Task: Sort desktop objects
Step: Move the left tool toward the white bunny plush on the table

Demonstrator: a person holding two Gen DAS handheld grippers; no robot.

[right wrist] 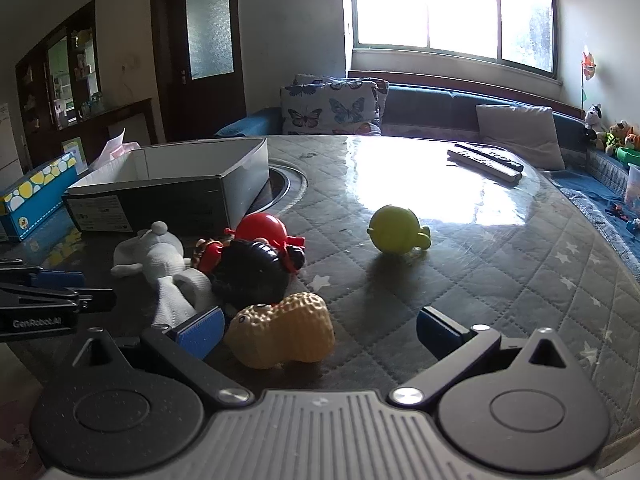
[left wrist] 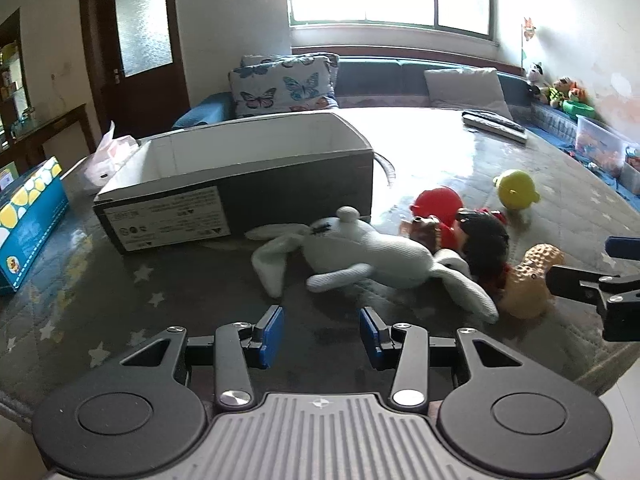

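Observation:
A heap of toys lies on the quilted table: a white plush rabbit [left wrist: 360,256] [right wrist: 168,264], a red ball toy [left wrist: 438,204] [right wrist: 262,226], a black-haired doll [left wrist: 484,236] [right wrist: 252,276], a tan peanut toy [left wrist: 528,280] [right wrist: 284,330] and a yellow-green round toy [left wrist: 516,190] [right wrist: 396,230] apart to the right. An open empty cardboard box [left wrist: 240,176] [right wrist: 168,184] stands behind them. My left gripper [left wrist: 322,334] is open, just short of the rabbit. My right gripper [right wrist: 316,332] is open wide, the peanut toy between its fingers near the left one.
A blue tissue box [left wrist: 28,216] [right wrist: 36,192] sits at the table's left edge. Remote controls [left wrist: 494,124] [right wrist: 486,160] lie at the far right. A sofa with cushions [left wrist: 280,84] runs behind the table. A clear plastic bin [left wrist: 600,144] stands to the right.

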